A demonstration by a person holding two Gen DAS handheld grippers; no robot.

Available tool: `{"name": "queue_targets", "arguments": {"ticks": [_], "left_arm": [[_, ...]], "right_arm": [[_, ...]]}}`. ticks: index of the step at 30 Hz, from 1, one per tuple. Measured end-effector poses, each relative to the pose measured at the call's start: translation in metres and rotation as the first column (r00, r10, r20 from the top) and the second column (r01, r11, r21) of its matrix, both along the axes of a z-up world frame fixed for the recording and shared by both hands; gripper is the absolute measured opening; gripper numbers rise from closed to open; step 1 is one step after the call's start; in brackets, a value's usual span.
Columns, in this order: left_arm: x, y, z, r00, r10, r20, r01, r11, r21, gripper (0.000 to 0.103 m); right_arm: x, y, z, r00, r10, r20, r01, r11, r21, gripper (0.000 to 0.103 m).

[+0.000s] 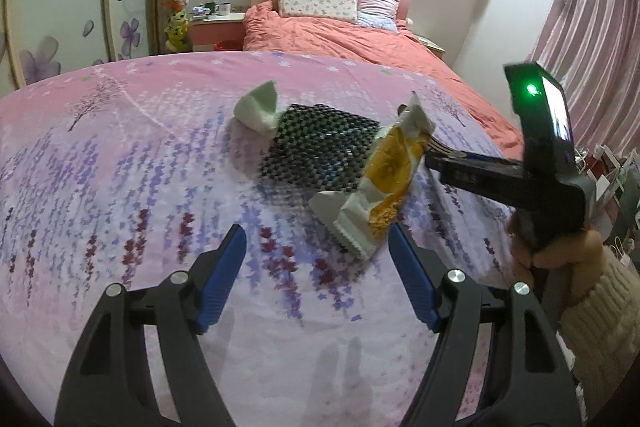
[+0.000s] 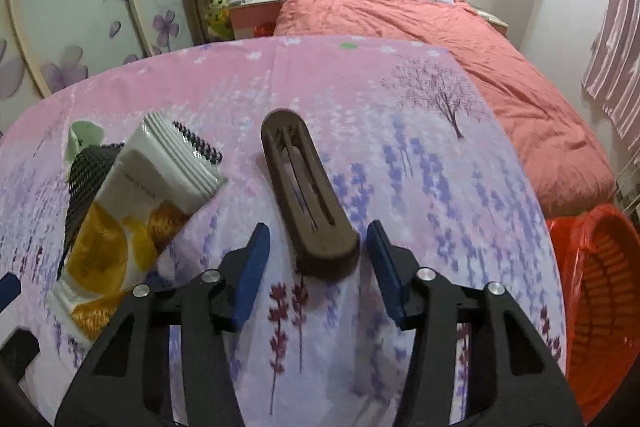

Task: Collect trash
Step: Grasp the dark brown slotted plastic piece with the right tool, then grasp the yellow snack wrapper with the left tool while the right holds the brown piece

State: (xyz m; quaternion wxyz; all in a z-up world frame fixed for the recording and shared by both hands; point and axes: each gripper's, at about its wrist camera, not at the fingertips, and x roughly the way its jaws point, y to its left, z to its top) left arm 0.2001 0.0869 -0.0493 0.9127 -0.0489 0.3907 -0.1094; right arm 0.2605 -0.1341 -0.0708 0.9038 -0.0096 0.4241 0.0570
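A white and yellow snack wrapper [image 1: 384,179] lies on the flowered sheet, half over a black mesh mat [image 1: 320,147]. A pale green wrapper [image 1: 258,107] sits at the mat's far corner. My left gripper [image 1: 316,233] is open; the snack wrapper's near end lies between its tips, close to the right pad, unpinched. My right gripper [image 2: 318,231] straddles a dark brown slotted oblong piece [image 2: 308,195], and a gap shows at each blue pad. The snack wrapper [image 2: 132,211] is to its left. In the left wrist view, a hand holds the right gripper [image 1: 434,159] beside the wrapper.
A red basket [image 2: 600,287] lined with a red bag stands on the floor past the sheet's right edge. Beyond the sheet is a bed with a coral duvet [image 2: 420,23] and pillows. A nightstand [image 2: 256,7] and wardrobe doors are at the back left.
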Motion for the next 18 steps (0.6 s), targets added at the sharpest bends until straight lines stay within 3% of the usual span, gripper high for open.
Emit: {"name": "queue_targets", "arguments": {"ticks": [8,10,15,18], "left_arm": [[0.021,-0.027,-0.004,0.999,-0.046,0.002,0.046,0.999,0.015,0.069],[0.029,-0.033,-0.008,0.998,-0.054,-0.013,0.054,0.998,0.016,0.063],[0.031,-0.045,-0.014,0.993,-0.107,-0.041,0.106,0.994,-0.018,0.025],[0.021,-0.058,-0.015,0.979,-0.194,-0.059,0.19,0.979,-0.066,0.02]], "right_arm": [[-0.028,-0.016,0.001,1.0,-0.025,-0.002,0.025,0.999,0.026,0.035],[-0.041,-0.025,0.001,0.999,-0.044,-0.003,0.044,0.999,0.028,0.035],[-0.061,-0.041,-0.001,0.998,-0.07,-0.008,0.07,0.996,0.051,0.035],[-0.071,-0.046,-0.001,0.997,-0.081,-0.006,0.081,0.995,0.059,0.035]]}}
